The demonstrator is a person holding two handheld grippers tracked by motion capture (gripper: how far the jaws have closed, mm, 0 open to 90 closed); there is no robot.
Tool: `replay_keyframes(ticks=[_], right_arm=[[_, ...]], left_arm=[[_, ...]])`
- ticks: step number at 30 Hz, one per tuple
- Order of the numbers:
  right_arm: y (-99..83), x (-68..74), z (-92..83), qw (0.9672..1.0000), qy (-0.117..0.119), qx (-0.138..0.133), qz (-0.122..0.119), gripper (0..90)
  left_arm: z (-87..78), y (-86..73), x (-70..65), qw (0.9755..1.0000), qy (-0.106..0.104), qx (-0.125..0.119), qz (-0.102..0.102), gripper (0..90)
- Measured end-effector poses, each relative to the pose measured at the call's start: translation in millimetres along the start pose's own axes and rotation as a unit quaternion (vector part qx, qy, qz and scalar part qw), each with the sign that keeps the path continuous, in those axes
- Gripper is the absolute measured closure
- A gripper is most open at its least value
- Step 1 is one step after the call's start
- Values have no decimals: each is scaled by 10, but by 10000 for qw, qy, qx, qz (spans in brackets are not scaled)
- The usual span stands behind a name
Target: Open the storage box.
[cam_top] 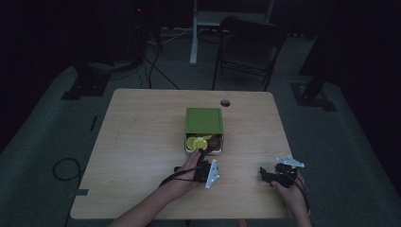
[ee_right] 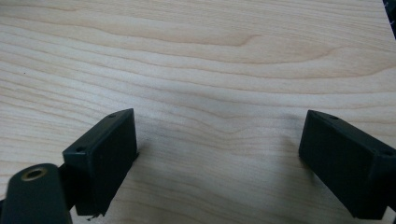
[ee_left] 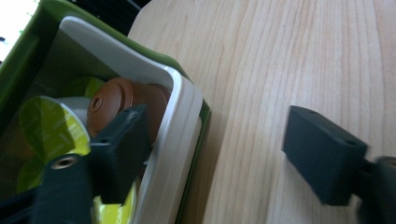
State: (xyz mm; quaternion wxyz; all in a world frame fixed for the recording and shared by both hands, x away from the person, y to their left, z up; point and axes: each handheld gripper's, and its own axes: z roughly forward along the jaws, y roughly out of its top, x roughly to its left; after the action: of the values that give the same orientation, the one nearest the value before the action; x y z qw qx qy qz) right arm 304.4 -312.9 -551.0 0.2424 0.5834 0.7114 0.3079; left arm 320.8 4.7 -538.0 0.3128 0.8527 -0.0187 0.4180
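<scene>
Item: green box point(cam_top: 204, 120) with white inner drawer point(ee_left: 173, 140), mid-surface point(cam_top: 142, 142), drawer pulled toward the person.
Contents: coffee capsules, yellow-green point(ee_left: 49, 128) and brown point(ee_left: 116, 100). Judged light, rigid-rimmed, foil lids puncture-prone; grasp by the rim.
Left gripper point(cam_top: 204, 153): apart, 1 jaw inside the drawer, 1 outside, straddling its wall.
Right gripper point(cam_top: 272, 176): apart, idle, holding nothing.

A dim lab or studio: black curtains, stand bases point(cam_top: 82, 87), floor cables point(cam_top: 156, 66) and a folding chair point(cam_top: 248, 49) beyond the table point(cam_top: 142, 142).
</scene>
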Motion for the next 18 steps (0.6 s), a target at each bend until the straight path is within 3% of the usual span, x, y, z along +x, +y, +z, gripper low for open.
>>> replay_keyframes(ticks=[7,10,11,15,18], right_arm=[[0,0,0,10000,1,1,1,110],[0,0,0,10000,1,0,4,110],[0,0,0,10000,1,-1,1,110],[0,0,0,10000,2,0,1,110],[0,0,0,10000,1,0,0,110]], left_arm=[[87,-10,-26,9984,268,71,498,410],[117,-19,-47,9961,422,121,768,453],[124,-19,-50,9950,484,136,863,471],[157,-23,-94,9861,762,245,1456,549],[166,-23,-109,9819,885,274,1650,591]])
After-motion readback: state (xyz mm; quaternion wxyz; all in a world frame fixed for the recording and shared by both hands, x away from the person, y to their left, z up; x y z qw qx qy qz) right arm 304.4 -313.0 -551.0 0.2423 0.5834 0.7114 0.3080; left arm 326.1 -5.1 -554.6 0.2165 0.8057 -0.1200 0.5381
